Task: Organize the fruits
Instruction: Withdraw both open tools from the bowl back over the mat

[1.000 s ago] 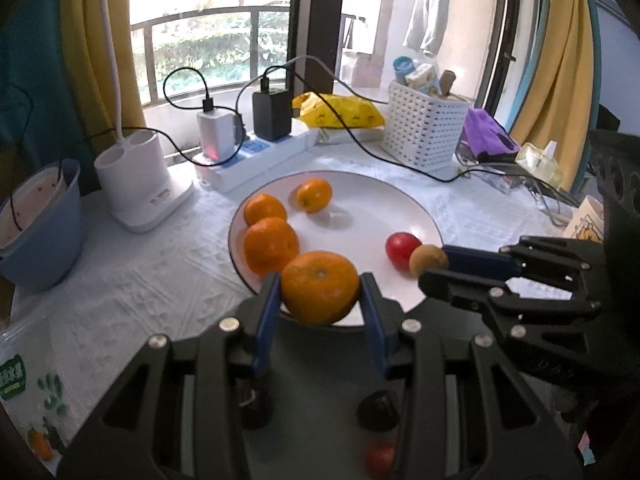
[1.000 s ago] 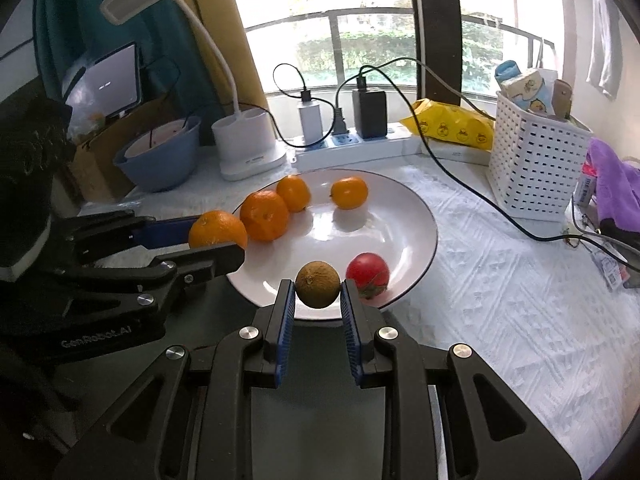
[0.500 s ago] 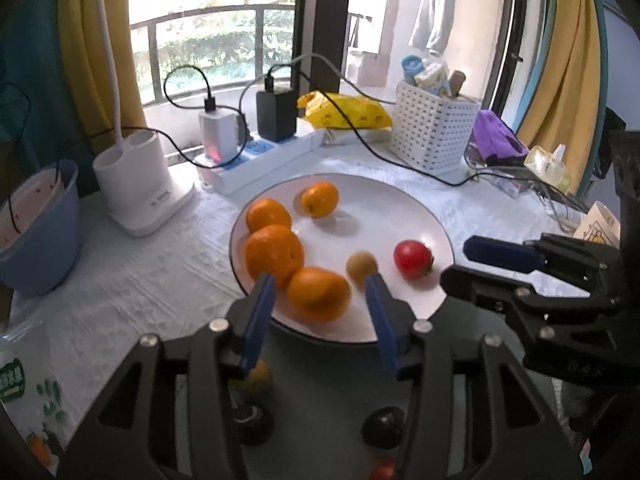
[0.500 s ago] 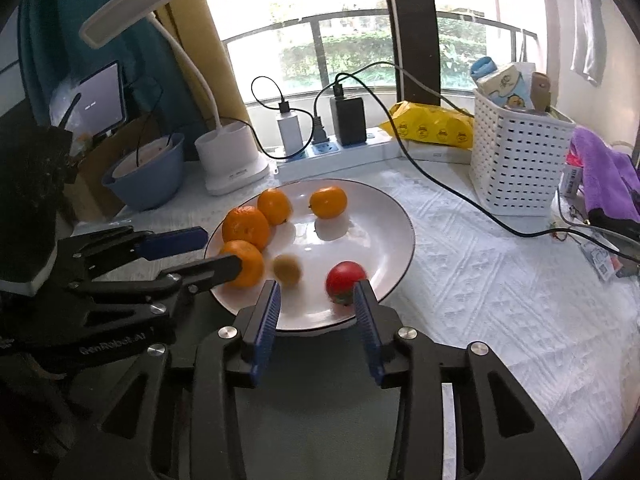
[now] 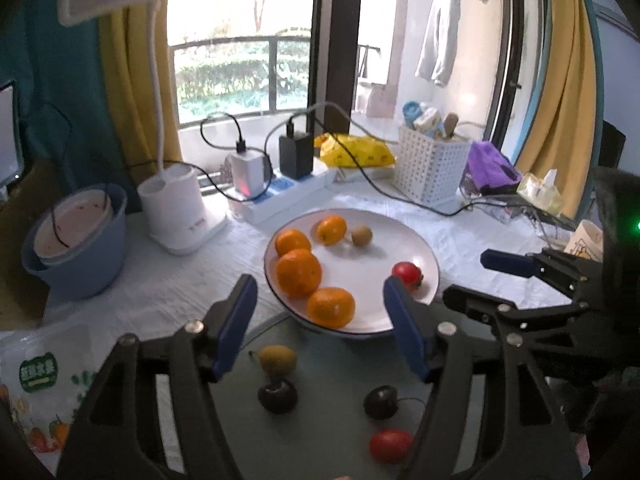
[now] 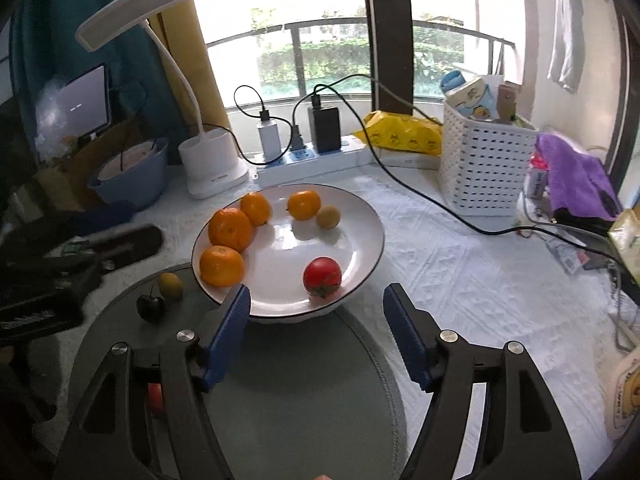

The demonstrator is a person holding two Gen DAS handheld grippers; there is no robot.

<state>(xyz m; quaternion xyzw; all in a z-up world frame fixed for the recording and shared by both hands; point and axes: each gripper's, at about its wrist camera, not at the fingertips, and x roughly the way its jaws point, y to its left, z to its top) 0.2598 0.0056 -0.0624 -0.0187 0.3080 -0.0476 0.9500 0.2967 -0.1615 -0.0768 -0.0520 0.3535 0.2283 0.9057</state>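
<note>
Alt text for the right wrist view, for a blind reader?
Open right gripper hovers empty before a white plate holding four oranges, a small brownish fruit and a tomato; more small fruit lies on the grey mat.

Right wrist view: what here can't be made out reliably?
- Left hand-held gripper: motion-blurred at the left edge; finger positions unreadable.
- Red fruit on the grey mat: mostly hidden behind the right hand-held gripper finger.
- Basket contents: only the tops show above the rim.
</note>
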